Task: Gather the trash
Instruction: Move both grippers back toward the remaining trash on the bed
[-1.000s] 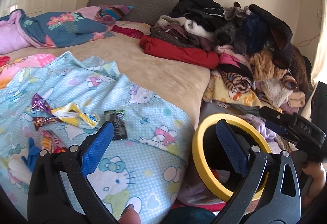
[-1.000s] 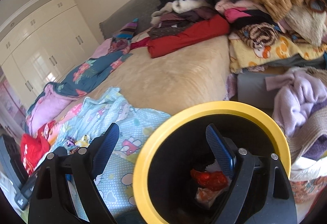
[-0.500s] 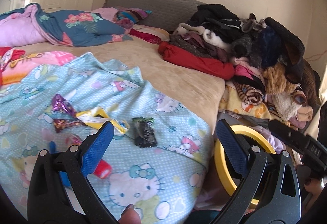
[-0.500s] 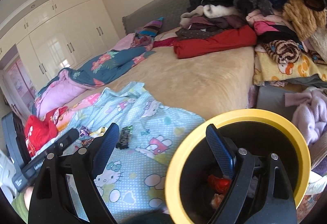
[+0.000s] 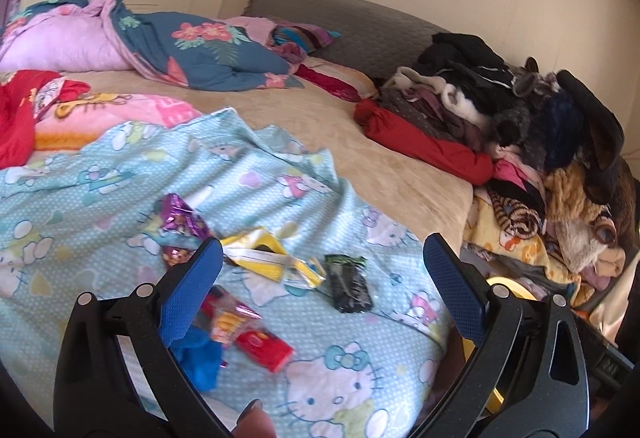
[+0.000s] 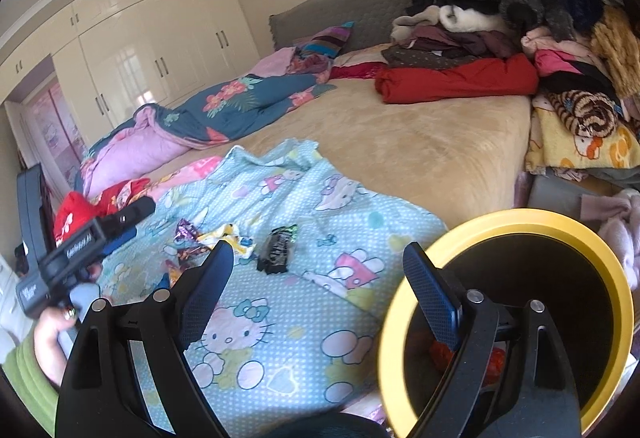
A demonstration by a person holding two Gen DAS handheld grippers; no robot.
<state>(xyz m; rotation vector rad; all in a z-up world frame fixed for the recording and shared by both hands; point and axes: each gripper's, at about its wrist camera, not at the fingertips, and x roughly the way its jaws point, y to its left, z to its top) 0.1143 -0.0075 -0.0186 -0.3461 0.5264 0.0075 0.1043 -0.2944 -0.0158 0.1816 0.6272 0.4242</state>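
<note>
Left wrist view: left gripper (image 5: pixel 322 278) jaws spread wide, nothing between the pads. Wrappers on the blue cartoon blanket (image 5: pixel 120 198) near the bed edge: black wrapper (image 5: pixel 349 284), yellow wrapper (image 5: pixel 272 262), purple wrapper (image 5: pixel 182 220), red packet (image 5: pixel 262 348) nearest. Right wrist view: right gripper (image 6: pixel 316 284) jaws also released, empty. Yellow-rimmed bin (image 6: pixel 592 238) at right, beside the bed, red trash (image 6: pixel 496 362) inside. Clothes pile (image 6: pixel 500 18) far right.
</note>
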